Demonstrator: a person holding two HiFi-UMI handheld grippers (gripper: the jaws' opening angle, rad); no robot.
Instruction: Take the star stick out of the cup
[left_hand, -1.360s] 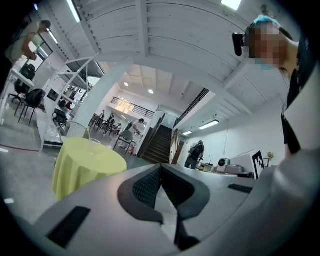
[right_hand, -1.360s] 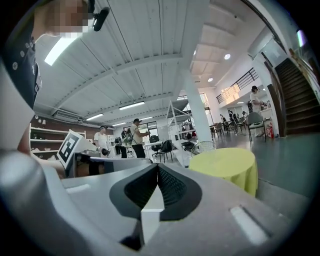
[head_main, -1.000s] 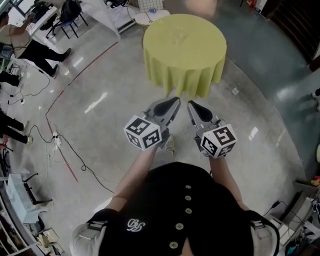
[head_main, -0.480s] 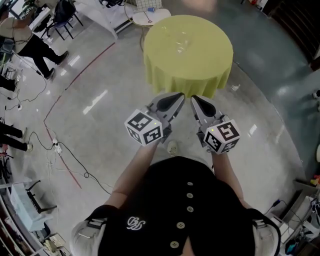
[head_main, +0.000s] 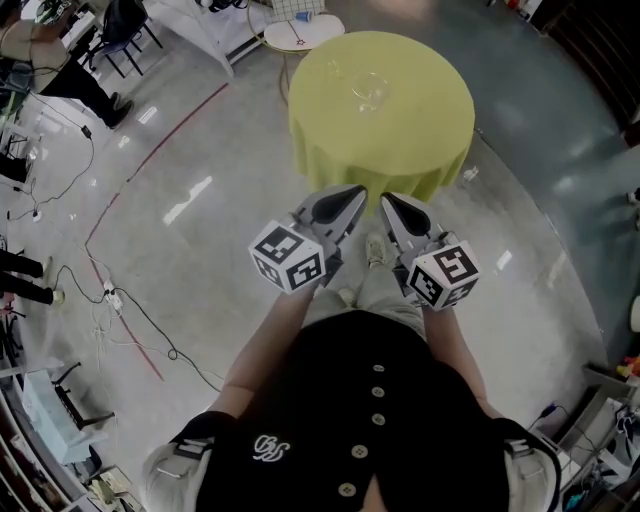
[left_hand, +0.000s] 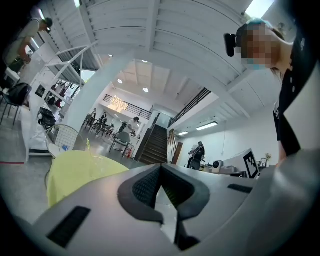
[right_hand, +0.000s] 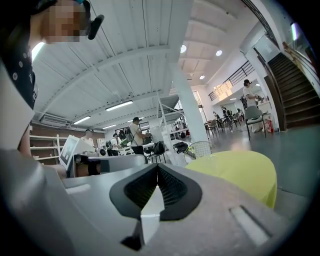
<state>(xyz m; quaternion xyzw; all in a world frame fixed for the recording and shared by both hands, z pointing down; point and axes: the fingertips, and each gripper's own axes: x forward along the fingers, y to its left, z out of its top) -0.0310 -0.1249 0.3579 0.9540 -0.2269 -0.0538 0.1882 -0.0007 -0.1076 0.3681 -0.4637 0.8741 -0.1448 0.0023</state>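
Star stick (left_hand: 88, 145) can't be told apart in head view from the clear cup (head_main: 368, 92) mid-tabletop (head_main: 420, 150). Left gripper view: left tongs (left_hand: 160, 167) closed, empty, well short of the cup; the stick looks thin and light, so pinch its upper shaft. Right gripper view: right tongs (right_hand: 157, 167) closed, empty.

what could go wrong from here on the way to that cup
The clear cup looks light and sits mid-table on draped yellow cloth; pulling anything from it could tip or drag it. Both the left hand-held gripper and right hand-held gripper are shut and empty, so reaching in without opening could knock the cup over.
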